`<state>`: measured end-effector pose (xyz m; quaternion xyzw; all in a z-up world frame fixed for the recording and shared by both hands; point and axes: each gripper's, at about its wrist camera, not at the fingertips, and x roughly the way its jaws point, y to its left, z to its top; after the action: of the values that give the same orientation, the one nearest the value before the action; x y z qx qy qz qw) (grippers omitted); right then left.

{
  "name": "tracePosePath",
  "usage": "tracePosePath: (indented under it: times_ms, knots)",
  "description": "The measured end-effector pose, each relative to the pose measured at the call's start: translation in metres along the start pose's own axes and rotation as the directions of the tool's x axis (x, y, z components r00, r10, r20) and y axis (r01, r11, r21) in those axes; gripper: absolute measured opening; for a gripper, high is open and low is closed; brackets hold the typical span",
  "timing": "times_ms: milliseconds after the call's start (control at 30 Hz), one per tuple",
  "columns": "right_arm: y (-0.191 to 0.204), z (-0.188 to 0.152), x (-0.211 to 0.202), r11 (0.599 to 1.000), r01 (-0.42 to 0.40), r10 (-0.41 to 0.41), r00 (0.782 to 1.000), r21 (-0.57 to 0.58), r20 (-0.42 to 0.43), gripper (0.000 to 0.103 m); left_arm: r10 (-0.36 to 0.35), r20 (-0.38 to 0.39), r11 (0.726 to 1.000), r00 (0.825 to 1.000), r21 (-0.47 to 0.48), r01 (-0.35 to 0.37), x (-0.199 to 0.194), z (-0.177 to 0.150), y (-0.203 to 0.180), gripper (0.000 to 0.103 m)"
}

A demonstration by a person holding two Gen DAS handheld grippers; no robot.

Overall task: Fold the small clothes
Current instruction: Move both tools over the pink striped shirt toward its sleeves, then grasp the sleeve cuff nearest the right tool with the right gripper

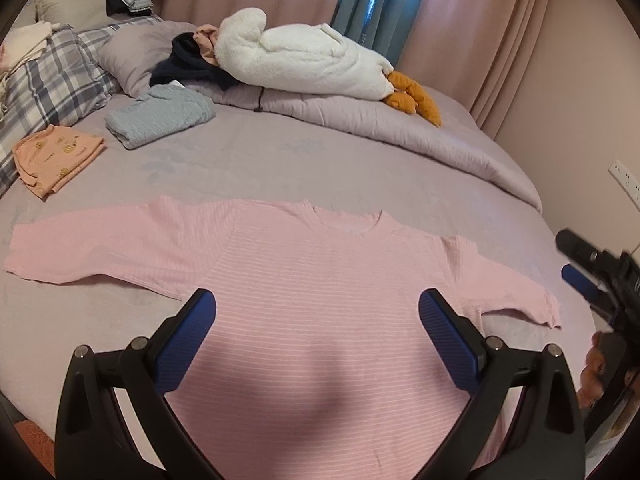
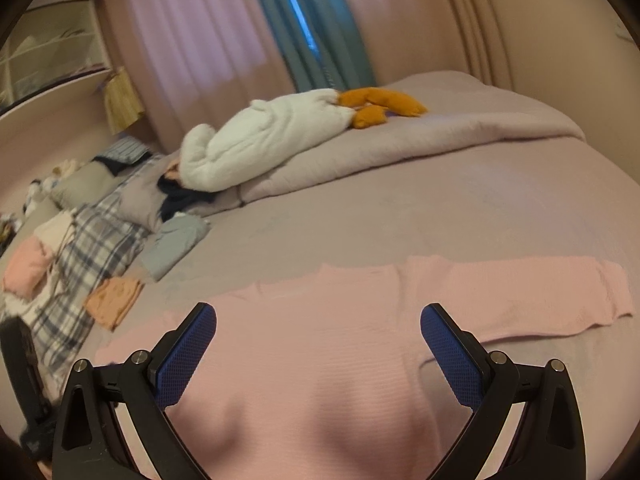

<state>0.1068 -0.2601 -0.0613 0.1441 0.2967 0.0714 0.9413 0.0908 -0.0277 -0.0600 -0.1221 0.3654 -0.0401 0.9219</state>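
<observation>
The pink shirt point(image 1: 320, 280) is spread flat on the bed point(image 1: 280, 160), beneath both claws point(image 1: 317, 334) point(image 2: 318, 350), which are held spread and empty.

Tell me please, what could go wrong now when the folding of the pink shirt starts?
1. The pink striped shirt lies flat on a soft bed cover; closing jaws might pinch the cover together with the shirt.
2. Both grippers, left and right, are open above the shirt's body, away from the sleeves, so a grasp here may bunch the fabric.
3. The folded orange garment lies near the left sleeve; a wide sweep could disturb it.
</observation>
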Motion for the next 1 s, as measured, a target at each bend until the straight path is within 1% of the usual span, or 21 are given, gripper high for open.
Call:
tracePosePath:
  times_ms: [33,100,167,200,233,267,300,367,400,467,500,533,567,600,667,733,800,867,967,1000]
  knots:
    - [-0.006,0.002,0.000,1.000,0.005,-0.005,1.000,0.017,0.000,0.102,-0.001,-0.003,1.000,1.000,0.008,0.001,0.003,-0.001,-0.002,0.100]
    - [-0.024,0.007,0.001,0.998,0.013,-0.013,1.000,0.066,-0.002,0.095,0.008,-0.014,1.000,1.000,0.029,-0.008,0.013,-0.003,-0.006,0.098]
    - [-0.040,0.012,0.002,0.993,0.026,-0.025,1.000,0.112,-0.008,0.092,0.015,-0.028,0.999,0.999,0.040,-0.014,0.023,-0.006,-0.008,0.096]
    - [-0.054,0.016,0.002,0.988,0.043,-0.042,0.999,0.151,-0.012,0.087,0.013,-0.034,0.999,0.999,0.043,-0.011,0.028,-0.007,-0.009,0.094]
    - [-0.065,0.020,0.003,0.982,0.055,-0.053,0.998,0.178,-0.015,0.084,0.007,-0.040,0.999,0.999,0.043,-0.006,0.032,-0.008,-0.010,0.093]
    - [-0.077,0.024,0.004,0.975,0.070,-0.068,0.998,0.210,-0.017,0.078,0.003,-0.054,0.999,0.999,0.040,-0.001,0.039,-0.011,-0.011,0.092]
    - [-0.098,0.028,0.003,0.959,0.093,-0.093,0.996,0.268,-0.014,0.074,-0.001,-0.066,0.999,0.998,0.037,0.004,0.043,-0.012,-0.011,0.091]
    - [-0.128,0.032,0.004,0.927,0.143,-0.145,0.989,0.347,-0.020,0.068,-0.010,-0.099,0.999,0.995,0.030,0.014,0.053,-0.016,-0.012,0.088]
    - [-0.150,0.031,0.005,0.902,0.195,-0.197,0.980,0.386,-0.035,0.063,-0.016,-0.114,0.999,0.993,0.027,0.020,0.057,-0.018,-0.012,0.087]
    - [-0.176,0.027,0.004,0.873,0.259,-0.264,0.963,0.414,-0.047,0.056,-0.016,-0.129,0.999,0.992,0.029,0.020,0.064,-0.023,-0.013,0.087]
    - [-0.195,0.019,0.001,0.847,0.291,-0.298,0.953,0.446,-0.056,0.053,-0.009,-0.134,0.999,0.991,0.031,0.014,0.066,-0.024,-0.013,0.087]
    - [-0.208,0.013,-0.001,0.824,0.305,-0.313,0.948,0.477,-0.066,0.052,0.000,-0.139,0.999,0.990,0.033,0.004,0.070,-0.026,-0.014,0.087]
    - [-0.226,0.003,-0.005,0.786,0.325,-0.332,0.940,0.526,-0.085,0.051,0.006,-0.143,0.999,0.990,0.034,-0.001,0.072,-0.026,-0.014,0.087]
    - [-0.235,-0.002,-0.006,0.765,0.336,-0.340,0.935,0.550,-0.098,0.051,0.009,-0.146,1.000,0.989,0.031,-0.005,0.074,-0.026,-0.015,0.087]
    - [-0.259,-0.018,-0.014,0.698,0.359,-0.353,0.925,0.620,-0.138,0.051,0.003,-0.150,1.000,0.989,0.023,0.000,0.078,-0.026,-0.017,0.087]
    - [-0.271,-0.027,-0.019,0.652,0.377,-0.370,0.915,0.658,-0.157,0.051,-0.010,-0.152,1.000,0.988,0.018,0.013,0.081,-0.026,-0.020,0.087]
    - [-0.282,-0.036,-0.025,0.605,0.402,-0.395,0.901,0.687,-0.179,0.051,-0.016,-0.154,1.000,0.988,0.017,0.018,0.082,-0.026,-0.023,0.087]
    - [-0.290,-0.041,-0.026,0.581,0.407,-0.397,0.898,0.705,-0.191,0.051,-0.016,-0.155,1.000,0.988,0.021,0.019,0.083,-0.027,-0.024,0.087]
    - [-0.294,-0.045,-0.022,0.567,0.398,-0.380,0.903,0.721,-0.199,0.051,-0.013,-0.157,0.999,0.987,0.028,0.018,0.084,-0.028,-0.024,0.087]
    - [-0.299,-0.047,-0.021,0.566,0.396,-0.382,0.903,0.723,-0.196,0.048,-0.011,-0.158,0.999,0.987,0.028,0.015,0.084,-0.029,-0.024,0.087]
